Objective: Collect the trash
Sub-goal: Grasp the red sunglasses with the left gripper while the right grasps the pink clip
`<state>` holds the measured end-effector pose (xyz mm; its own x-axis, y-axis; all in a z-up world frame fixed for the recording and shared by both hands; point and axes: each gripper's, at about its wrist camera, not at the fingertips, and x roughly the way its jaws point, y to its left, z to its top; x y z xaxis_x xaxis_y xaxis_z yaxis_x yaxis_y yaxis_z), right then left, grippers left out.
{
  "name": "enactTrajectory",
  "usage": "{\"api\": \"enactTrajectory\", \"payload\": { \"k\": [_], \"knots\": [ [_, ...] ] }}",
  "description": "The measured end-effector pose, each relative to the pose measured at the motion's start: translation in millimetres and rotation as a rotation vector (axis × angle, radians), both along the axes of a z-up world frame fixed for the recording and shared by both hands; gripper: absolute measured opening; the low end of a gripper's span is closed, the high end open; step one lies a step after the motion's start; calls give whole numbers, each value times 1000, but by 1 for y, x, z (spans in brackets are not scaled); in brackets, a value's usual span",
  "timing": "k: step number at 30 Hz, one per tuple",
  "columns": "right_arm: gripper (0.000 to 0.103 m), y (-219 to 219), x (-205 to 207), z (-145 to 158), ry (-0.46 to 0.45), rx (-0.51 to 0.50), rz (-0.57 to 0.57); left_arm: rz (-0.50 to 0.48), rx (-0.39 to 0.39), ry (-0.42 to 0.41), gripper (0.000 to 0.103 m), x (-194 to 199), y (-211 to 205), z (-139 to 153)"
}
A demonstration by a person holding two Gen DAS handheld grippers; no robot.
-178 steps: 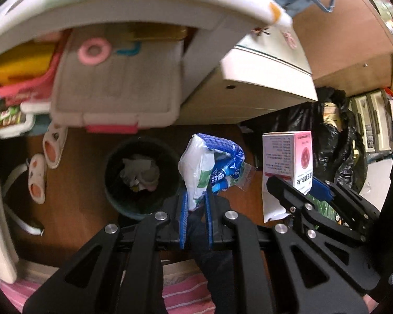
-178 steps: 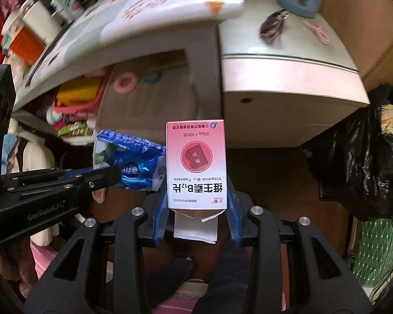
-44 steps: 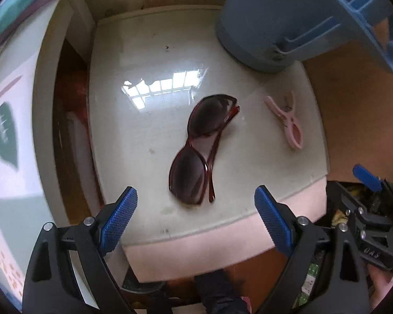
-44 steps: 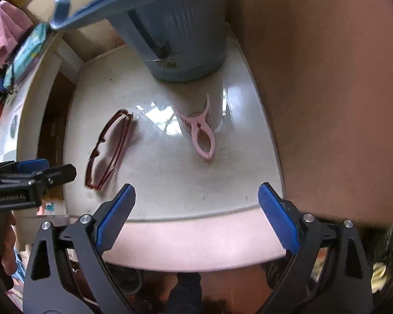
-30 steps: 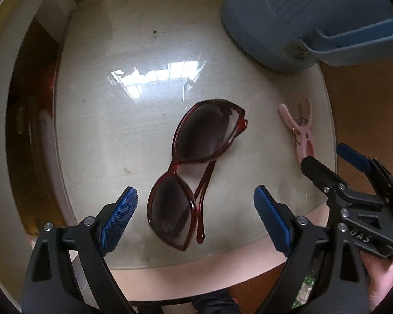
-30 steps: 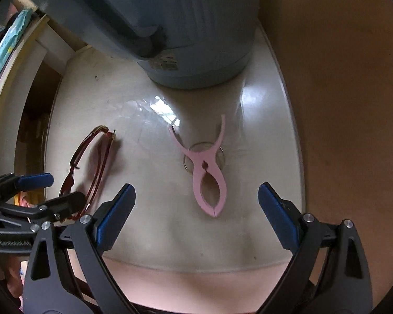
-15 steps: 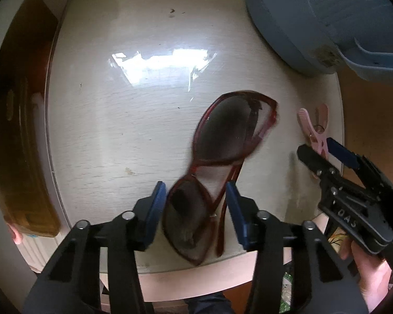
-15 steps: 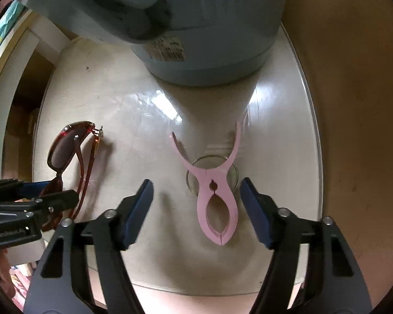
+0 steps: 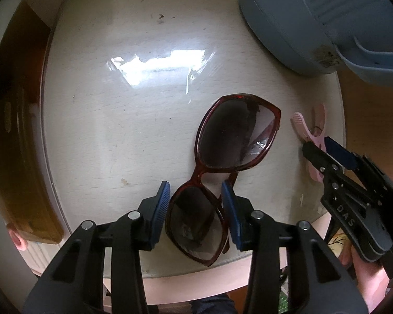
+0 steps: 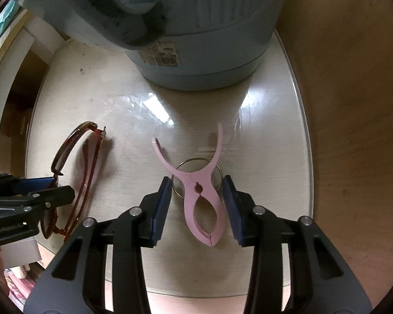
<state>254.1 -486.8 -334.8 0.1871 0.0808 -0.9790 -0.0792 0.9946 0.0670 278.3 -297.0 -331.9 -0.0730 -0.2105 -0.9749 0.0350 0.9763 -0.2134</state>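
Observation:
Dark red sunglasses lie on a cream glass-topped cabinet. My left gripper points down at them. Its jaws are closing, and the blue pads press both sides of the near lens. To the right lies a pink clothes peg with a metal ring. My right gripper straddles its middle, jaws closing, with a sliver of gap at each pad. The left wrist view shows the right gripper over the peg. In the right wrist view, the left gripper is at the sunglasses.
A blue plastic bucket stands at the back of the cabinet top, close behind the peg. A brown wooden panel bounds the right side. A person's hand holds the right gripper. The cabinet's front edge is just below both grippers.
Both grippers have come down closer to the cabinet top and narrowed from wide open. The left now clamps the sunglasses' near lens. The right pads stand just beside the peg.

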Motion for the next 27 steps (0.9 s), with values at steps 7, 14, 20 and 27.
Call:
{"api": "enactTrajectory", "payload": {
  "k": [7,14,20,27],
  "knots": [
    [41,-13,0,12,-18,38,-21,-23,0,13,16,0,0,0],
    [41,-27,-4,22,-22,70,-40,-30,-13,17,12,-6,-1,4],
    [41,-30,-9,29,-25,76,-53,-24,-31,12,12,-10,-1,12],
    [41,-30,-24,36,-24,78,-69,-24,-47,0,12,-16,-2,26]
  ]
}}
